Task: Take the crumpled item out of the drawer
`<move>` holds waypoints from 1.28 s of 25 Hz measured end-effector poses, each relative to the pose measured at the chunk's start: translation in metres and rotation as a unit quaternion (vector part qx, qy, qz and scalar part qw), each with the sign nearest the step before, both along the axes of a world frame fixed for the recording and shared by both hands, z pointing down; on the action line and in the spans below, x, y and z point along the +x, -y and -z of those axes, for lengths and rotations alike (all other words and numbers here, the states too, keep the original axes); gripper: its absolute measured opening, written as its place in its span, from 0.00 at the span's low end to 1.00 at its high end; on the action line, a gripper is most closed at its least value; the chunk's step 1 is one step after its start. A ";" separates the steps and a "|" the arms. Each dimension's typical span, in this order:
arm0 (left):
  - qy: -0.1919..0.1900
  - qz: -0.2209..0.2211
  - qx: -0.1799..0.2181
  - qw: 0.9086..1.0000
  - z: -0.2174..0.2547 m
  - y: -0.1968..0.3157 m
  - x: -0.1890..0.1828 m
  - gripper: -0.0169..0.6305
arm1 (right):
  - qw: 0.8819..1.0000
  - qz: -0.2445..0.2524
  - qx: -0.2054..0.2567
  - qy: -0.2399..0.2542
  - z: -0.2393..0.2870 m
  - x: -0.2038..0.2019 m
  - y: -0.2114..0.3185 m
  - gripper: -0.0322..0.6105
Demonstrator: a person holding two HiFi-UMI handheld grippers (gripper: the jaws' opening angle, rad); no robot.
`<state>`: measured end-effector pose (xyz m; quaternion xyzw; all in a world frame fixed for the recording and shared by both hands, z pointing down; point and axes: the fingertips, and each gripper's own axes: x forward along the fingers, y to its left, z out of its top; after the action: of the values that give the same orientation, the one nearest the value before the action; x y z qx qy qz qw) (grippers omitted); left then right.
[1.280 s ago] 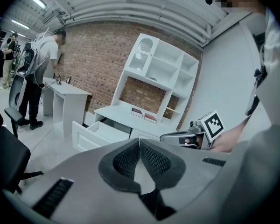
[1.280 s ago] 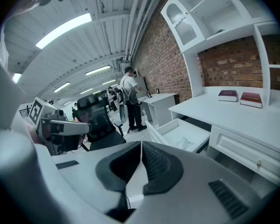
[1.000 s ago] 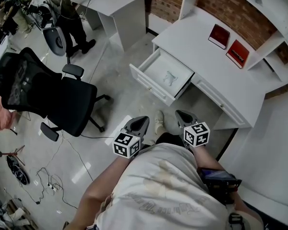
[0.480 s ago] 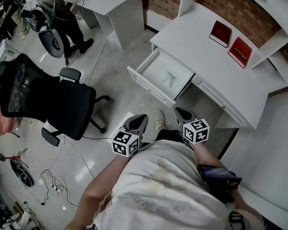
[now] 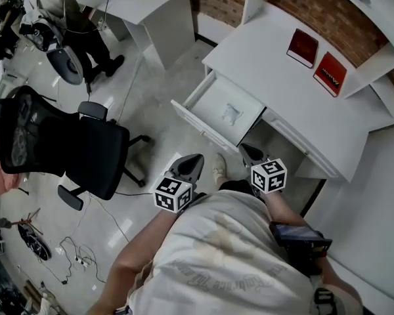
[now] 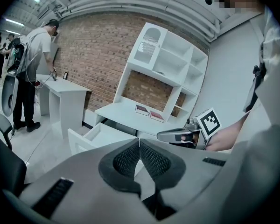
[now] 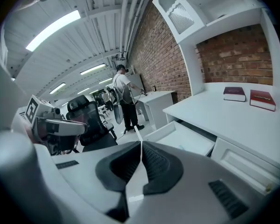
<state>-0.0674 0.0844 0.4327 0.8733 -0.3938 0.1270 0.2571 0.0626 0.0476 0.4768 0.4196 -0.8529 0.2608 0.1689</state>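
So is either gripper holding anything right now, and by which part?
Nothing is held. The left gripper and the right gripper are both shut with nothing between them. The crumpled item lies untouched in the open drawer.

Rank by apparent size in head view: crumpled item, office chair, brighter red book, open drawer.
Largest to smallest:
office chair
open drawer
brighter red book
crumpled item
Book and item look close.

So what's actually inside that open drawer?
One small crumpled pale item lies on the floor of the drawer, roughly in the middle. Nothing else shows from above. The drawer's back end sits under the desk top, so that part is hidden.
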 end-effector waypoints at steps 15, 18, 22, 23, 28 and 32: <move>0.010 0.013 -0.013 1.000 -0.003 0.056 0.002 0.06 | 1.000 0.013 -0.017 -0.016 -0.017 0.006 0.058 0.09; 0.014 0.015 -0.014 1.000 -0.004 0.066 0.005 0.06 | 0.999 0.016 -0.022 -0.018 -0.022 0.009 0.068 0.09; 0.020 0.015 -0.017 1.000 -0.005 0.078 0.010 0.06 | 0.999 0.019 -0.028 -0.022 -0.029 0.014 0.081 0.09; 0.022 0.014 -0.019 0.999 -0.006 0.080 0.011 0.06 | 0.999 0.019 -0.029 -0.022 -0.031 0.016 0.084 0.09; 0.031 0.019 -0.025 0.999 -0.010 0.093 0.015 0.06 | 0.999 0.030 -0.035 -0.026 -0.043 0.018 0.098 0.09; 0.030 0.024 -0.030 0.999 -0.015 0.108 0.020 0.06 | 0.998 0.039 -0.033 -0.033 -0.051 0.019 0.114 0.09</move>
<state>-0.0479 -0.0238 0.4480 0.8514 -0.4178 0.1585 0.2748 0.0819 -0.0661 0.5281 0.3883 -0.8534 0.2683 0.2211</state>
